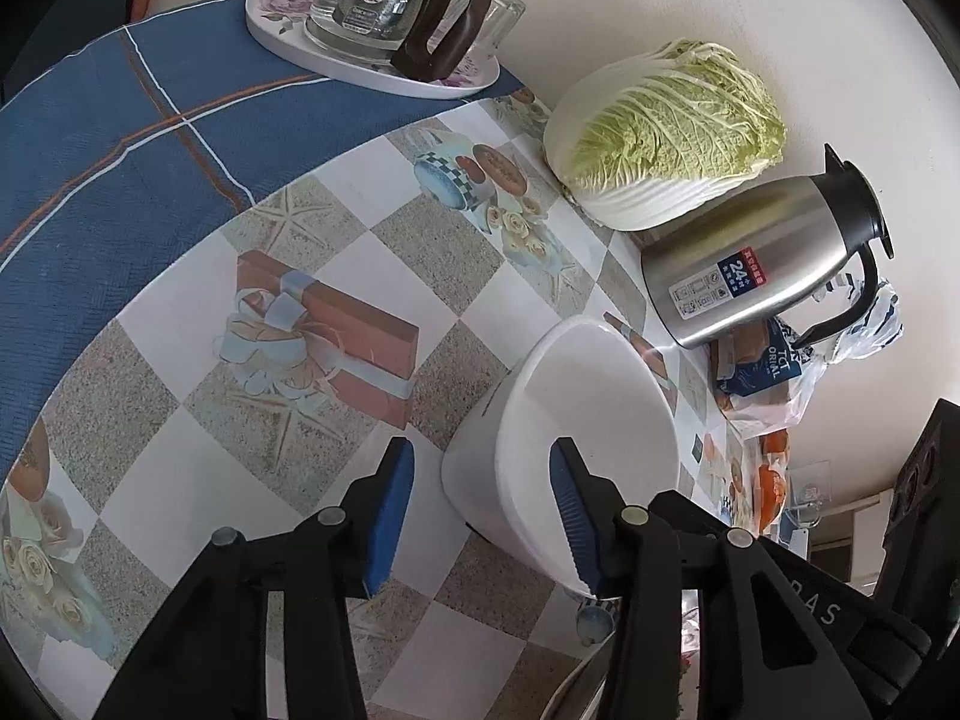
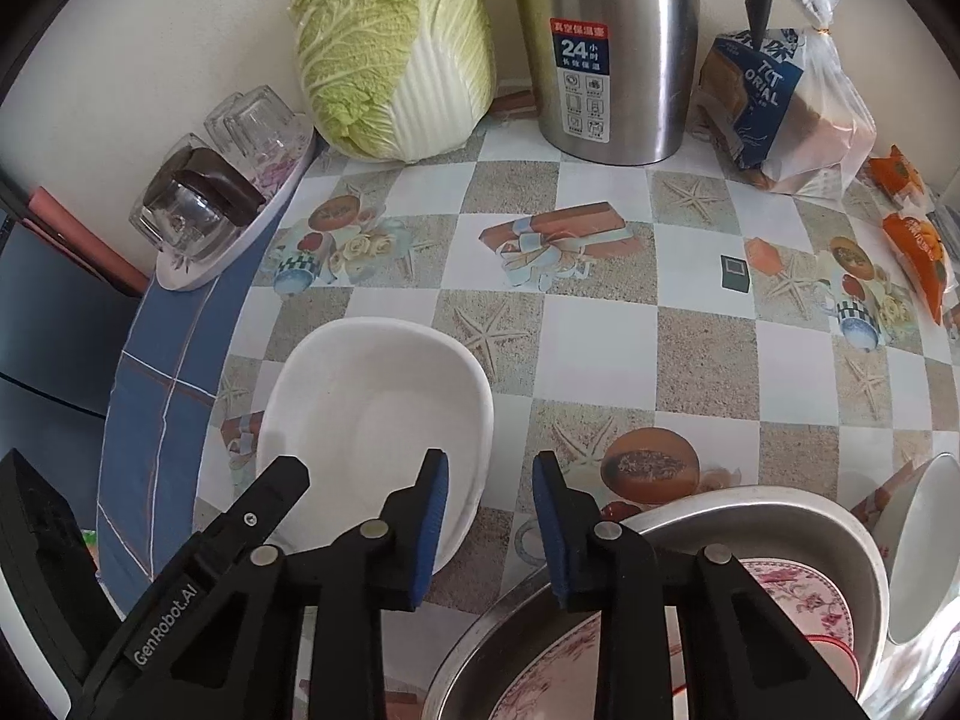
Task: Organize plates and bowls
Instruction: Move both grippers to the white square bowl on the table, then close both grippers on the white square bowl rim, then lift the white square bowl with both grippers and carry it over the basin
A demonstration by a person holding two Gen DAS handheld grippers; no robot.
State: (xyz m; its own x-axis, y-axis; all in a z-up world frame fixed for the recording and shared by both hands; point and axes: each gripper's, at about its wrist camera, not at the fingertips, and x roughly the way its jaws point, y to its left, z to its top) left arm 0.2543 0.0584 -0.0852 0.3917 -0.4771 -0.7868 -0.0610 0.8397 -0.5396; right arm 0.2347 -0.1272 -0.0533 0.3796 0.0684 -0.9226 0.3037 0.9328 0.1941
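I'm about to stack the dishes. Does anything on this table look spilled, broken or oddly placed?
Nothing spilled or broken. One oddity: the white bowl at the metal basin stands on edge rather than flat. The white dish sits upright on the tablecloth.

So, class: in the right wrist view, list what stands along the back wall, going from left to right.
Tray of glasses → cabbage → steel flask → bread bag → orange packets.
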